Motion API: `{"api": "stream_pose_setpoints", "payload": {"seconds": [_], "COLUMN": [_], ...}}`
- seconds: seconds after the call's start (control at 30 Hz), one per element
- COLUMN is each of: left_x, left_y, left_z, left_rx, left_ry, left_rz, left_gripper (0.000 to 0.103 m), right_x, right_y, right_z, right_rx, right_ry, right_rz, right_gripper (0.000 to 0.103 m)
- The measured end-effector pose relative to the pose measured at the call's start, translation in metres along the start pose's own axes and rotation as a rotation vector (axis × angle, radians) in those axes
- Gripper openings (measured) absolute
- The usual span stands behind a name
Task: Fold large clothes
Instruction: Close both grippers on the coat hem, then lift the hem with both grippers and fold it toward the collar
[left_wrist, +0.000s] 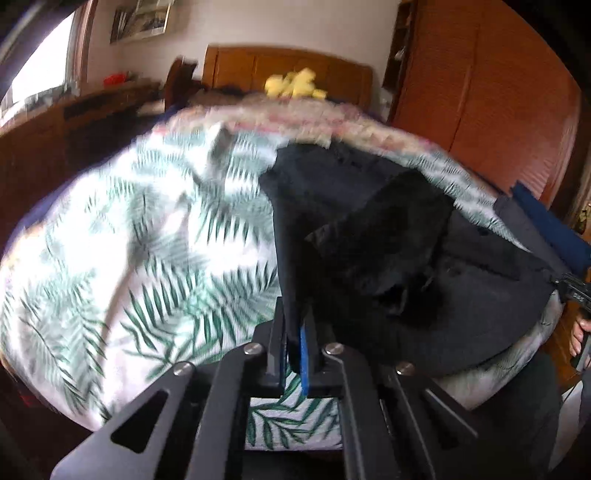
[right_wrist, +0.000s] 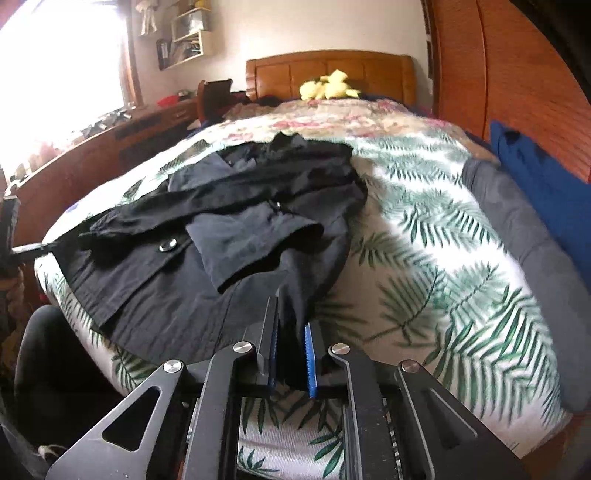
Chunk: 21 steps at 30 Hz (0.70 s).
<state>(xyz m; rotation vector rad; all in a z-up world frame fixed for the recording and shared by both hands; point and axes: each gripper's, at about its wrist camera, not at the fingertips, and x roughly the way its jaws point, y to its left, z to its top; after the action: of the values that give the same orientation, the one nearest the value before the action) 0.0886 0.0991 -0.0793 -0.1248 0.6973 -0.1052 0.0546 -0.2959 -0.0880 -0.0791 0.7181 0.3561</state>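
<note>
A large black coat (right_wrist: 207, 236) with a round metal button lies on a bed with a palm-leaf sheet (right_wrist: 424, 229); its sleeves are folded across its body. In the right wrist view my right gripper (right_wrist: 291, 332) is shut on the coat's near hem corner, dark cloth pinched between its blue pads. In the left wrist view my left gripper (left_wrist: 295, 325) is shut on the other hem corner of the coat (left_wrist: 424, 258), and the fabric rises taut from its pads. The left wrist view is blurred.
A flowered quilt (right_wrist: 332, 114) covers the bed's far half, with a yellow plush toy (right_wrist: 328, 86) at the wooden headboard. A wooden wardrobe (right_wrist: 517, 74) stands on the right, a blue cloth (right_wrist: 535, 177) and a grey cushion (right_wrist: 517, 221) beside the bed. A wooden desk (right_wrist: 92, 155) runs under the window.
</note>
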Motion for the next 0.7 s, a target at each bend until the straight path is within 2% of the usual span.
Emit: {"api": "stream_pose_setpoints", "payload": {"seconds": [0.3, 0.47, 0.7], "left_x": [-0.066, -0.091, -0.117], "left_y": [-0.034, -0.051, -0.059], "left_z": [0.028, 0.021, 0.018], "left_rx": [0.062, 0.09, 0.085], "left_ry": [-0.152, -0.194, -0.221], "left_rz": [0.0, 0.012, -0.008], "left_gripper": [0.002, 0.002, 0.002], "right_x": [-0.038, -0.066, -0.081], "right_y": [0.005, 0.0, -0.005], "right_z": [0.024, 0.019, 0.002], "right_rx": [-0.035, -0.032, -0.021], "right_ry": [-0.086, -0.101, -0.093], "right_rz": [-0.016, 0.001, 0.017], "right_gripper": [0.008, 0.008, 0.007]}}
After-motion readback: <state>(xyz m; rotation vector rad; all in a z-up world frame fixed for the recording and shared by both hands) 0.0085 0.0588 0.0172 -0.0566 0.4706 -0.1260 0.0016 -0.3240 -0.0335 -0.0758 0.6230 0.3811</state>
